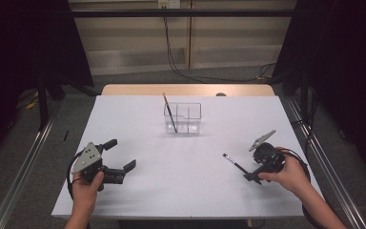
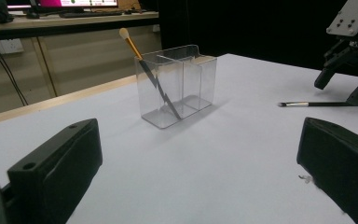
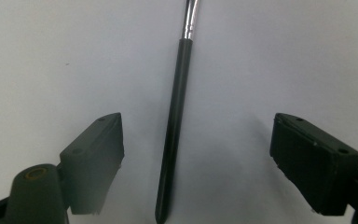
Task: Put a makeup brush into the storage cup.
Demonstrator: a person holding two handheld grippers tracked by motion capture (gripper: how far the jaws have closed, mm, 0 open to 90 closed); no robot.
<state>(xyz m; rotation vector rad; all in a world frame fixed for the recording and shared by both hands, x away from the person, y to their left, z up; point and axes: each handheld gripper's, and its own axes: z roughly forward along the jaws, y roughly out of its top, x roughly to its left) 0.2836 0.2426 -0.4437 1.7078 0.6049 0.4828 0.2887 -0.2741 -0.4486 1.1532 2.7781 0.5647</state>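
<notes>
The room is kept dim, with black curtains hung at left and right and a pale panelled wall seen at the far end, down which dark cables are run to the grey floor (image 1: 38, 138). Metal rails are laid along the floor on both sides. The middle of the scene is taken up by the counter (image 1: 186, 191), which is covered by a white sheet; a strip of bare wood is left showing along its far edge. In the left gripper view a desk with a lit screen is seen beyond the counter.

Toward the far middle of the counter a clear plastic organiser (image 1: 183, 118) is stood upright, divided into compartments. In its left compartment a gold-handled brush (image 1: 169, 112) is leaned, tip upward.

At the near left the left tongs (image 1: 121, 155) are held by a hand just above the sheet, spread wide with nothing between them. At the near right the right tongs (image 3: 196, 158) are held low over a black brush (image 3: 175, 135), which is laid flat on the sheet, well apart from the organiser. The handle is straddled but not touched; these tongs are open.
</notes>
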